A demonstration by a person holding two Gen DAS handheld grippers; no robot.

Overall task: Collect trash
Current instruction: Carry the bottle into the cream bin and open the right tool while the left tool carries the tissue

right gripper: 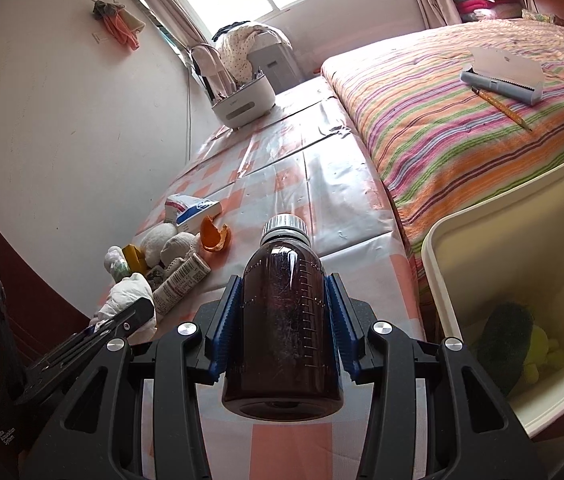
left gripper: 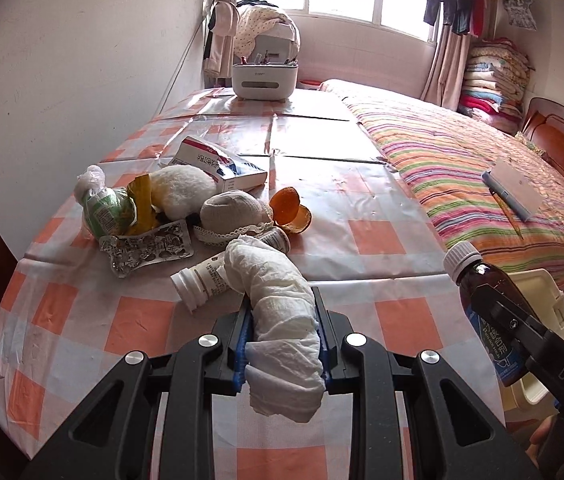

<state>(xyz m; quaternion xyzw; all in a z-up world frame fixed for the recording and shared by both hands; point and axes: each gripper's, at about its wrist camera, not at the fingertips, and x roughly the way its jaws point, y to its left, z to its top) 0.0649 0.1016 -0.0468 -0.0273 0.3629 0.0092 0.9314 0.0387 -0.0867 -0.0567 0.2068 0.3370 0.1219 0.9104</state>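
Observation:
My left gripper point(left gripper: 282, 300) is shut on a crumpled white tissue wad point(left gripper: 282, 320), held above the checked tablecloth point(left gripper: 361, 200). My right gripper point(right gripper: 283, 284) is shut on a brown medicine bottle point(right gripper: 282, 312) with a white cap; the bottle point(left gripper: 489, 292) also shows at the right of the left wrist view. A cream bin point(right gripper: 461, 240) stands off the table's right edge, with green and yellow items inside. On the table lie a white pill bottle point(left gripper: 198, 284), orange peel point(left gripper: 291, 210), a medicine box point(left gripper: 218, 164), a foil wrapper point(left gripper: 150, 248) and wads of gauze point(left gripper: 234, 212).
A white storage caddy point(left gripper: 260, 80) sits at the table's far end. The bed with a striped blanket point(left gripper: 481, 168) runs along the right, bearing a grey box point(right gripper: 501, 72) and a pencil point(right gripper: 501, 106). A white wall point(left gripper: 82, 80) borders the left.

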